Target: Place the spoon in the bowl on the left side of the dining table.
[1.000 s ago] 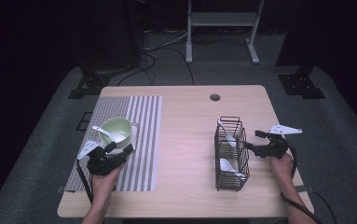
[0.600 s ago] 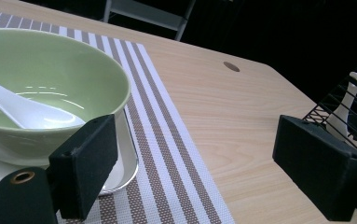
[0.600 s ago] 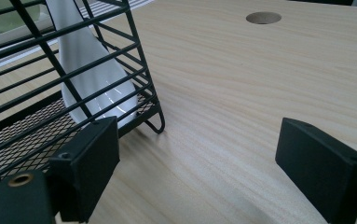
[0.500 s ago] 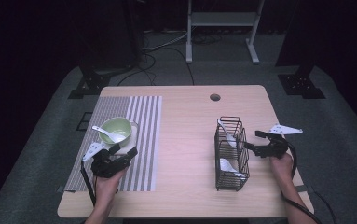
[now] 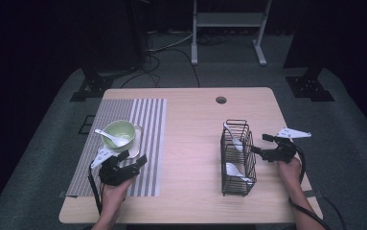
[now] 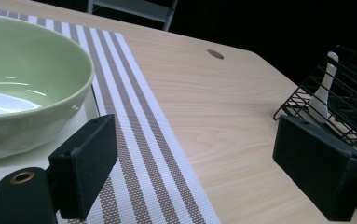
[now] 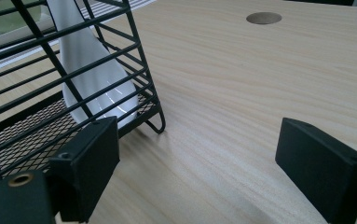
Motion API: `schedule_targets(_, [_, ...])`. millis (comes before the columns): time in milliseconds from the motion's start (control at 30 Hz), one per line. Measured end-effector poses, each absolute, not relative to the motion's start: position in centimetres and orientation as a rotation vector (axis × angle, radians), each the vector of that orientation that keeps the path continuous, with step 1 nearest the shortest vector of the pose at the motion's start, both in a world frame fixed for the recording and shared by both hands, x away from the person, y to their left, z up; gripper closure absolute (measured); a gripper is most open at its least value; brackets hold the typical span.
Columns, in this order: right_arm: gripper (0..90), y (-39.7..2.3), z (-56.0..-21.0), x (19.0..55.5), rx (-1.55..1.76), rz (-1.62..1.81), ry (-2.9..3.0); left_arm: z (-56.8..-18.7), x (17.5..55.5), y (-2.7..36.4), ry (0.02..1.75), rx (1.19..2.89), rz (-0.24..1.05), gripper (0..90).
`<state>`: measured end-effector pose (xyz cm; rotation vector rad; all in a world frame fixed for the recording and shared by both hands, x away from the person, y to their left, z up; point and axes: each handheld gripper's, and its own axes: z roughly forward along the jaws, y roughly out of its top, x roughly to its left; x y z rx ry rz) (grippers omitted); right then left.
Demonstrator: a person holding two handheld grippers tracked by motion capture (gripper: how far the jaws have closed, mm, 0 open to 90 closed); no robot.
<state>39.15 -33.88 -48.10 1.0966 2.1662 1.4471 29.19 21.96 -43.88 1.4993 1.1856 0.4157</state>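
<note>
One white spoon (image 5: 113,139) already lies in the green bowl (image 5: 120,133) at left, two spoons (image 5: 234,155) wait in the wire basket (image 5: 236,158) at right, and both the left gripper (image 5: 134,160) and right gripper (image 5: 260,144) hold jaws apart, empty.

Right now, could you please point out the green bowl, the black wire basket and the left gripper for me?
green bowl (image 5: 122,130), high view, on the inner wall near its far rim.
black wire basket (image 5: 225,165), high view, on its left side wall.
left gripper (image 5: 132,159), high view, midway between its open jaws.
</note>
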Motion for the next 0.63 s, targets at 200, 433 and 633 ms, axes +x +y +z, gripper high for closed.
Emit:
schedule_targets(200, [12.3,-33.86,-48.1,39.14,1.096,1.445,2.168,-44.05,29.23,21.72,1.182,1.513,0.421,10.1])
schedule_targets(433, [12.3,-33.85,-48.1,39.13,1.095,1.445,2.168,-44.2,29.33,21.7,1.178,1.516,0.421,10.1])
schedule_targets(633, [12.3,-33.91,-48.11,39.16,1.093,1.454,2.167,-44.2,29.37,21.4,1.146,1.53,0.436,10.1])
